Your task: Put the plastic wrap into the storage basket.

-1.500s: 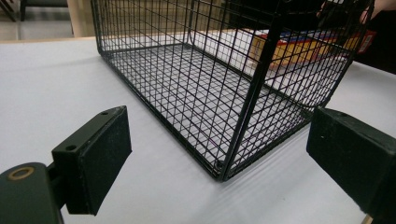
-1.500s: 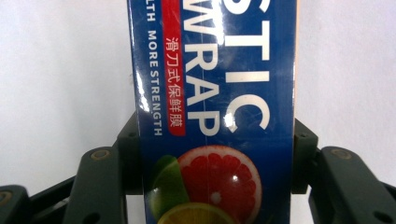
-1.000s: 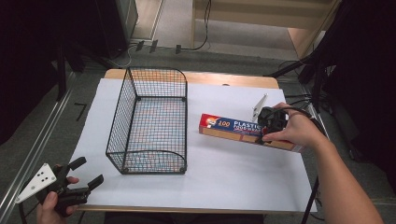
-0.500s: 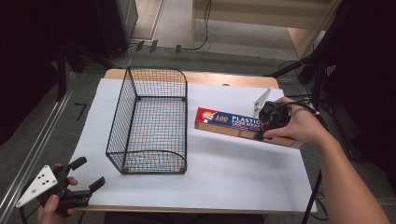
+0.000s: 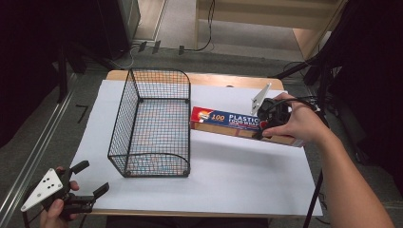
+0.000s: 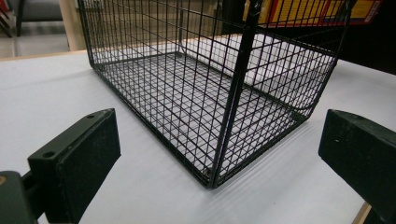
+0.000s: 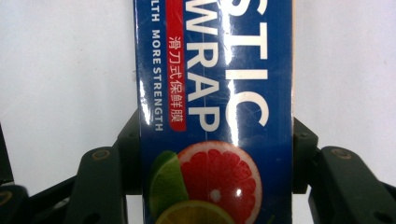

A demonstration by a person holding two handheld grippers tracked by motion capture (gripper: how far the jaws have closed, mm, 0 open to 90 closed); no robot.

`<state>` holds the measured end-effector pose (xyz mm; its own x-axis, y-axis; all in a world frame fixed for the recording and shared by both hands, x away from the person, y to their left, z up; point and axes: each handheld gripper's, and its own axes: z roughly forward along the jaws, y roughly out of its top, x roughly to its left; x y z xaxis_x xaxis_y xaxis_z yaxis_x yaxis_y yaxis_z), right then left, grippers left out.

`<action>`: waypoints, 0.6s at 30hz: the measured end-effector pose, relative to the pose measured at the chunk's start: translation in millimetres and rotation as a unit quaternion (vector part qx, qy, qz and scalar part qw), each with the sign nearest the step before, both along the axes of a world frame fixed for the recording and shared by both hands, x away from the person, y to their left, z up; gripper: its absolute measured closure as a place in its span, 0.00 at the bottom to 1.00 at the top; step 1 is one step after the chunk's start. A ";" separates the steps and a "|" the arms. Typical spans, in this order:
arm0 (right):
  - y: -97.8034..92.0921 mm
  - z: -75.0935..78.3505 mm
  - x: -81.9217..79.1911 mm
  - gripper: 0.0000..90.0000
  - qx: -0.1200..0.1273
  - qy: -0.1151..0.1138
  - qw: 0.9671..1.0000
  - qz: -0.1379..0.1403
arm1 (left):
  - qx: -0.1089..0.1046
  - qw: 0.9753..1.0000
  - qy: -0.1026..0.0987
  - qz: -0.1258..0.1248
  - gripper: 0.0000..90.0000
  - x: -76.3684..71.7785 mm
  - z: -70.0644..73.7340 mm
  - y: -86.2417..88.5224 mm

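White sheeting covers the table. From the high view, the plastic wrap box is seen clamped at its far end in the right gripper, its near end now almost touching the wire basket, closer than a second ago. Near the basket's front corner, the left gripper is held with jaws apart. From the left gripper view, the basket's mesh is seen between spread jaws. From the right gripper view, a printed grapefruit slice on the box is revealed, both jaws pressed against its sides.
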<state>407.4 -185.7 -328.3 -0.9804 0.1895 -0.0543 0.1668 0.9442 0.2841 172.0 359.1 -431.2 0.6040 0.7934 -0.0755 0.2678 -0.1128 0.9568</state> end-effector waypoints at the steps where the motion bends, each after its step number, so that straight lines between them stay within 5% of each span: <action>1: 0.0 0.0 0.0 0.47 0.000 0.000 1.000 0.000 | 0.000 1.000 0.000 0.000 0.00 0.1 -0.1 -0.1; 18: 29.4 14.4 1.6 0.47 0.003 -0.003 1.000 0.020 | -0.001 1.000 -0.002 0.001 0.00 -0.5 0.3 -0.3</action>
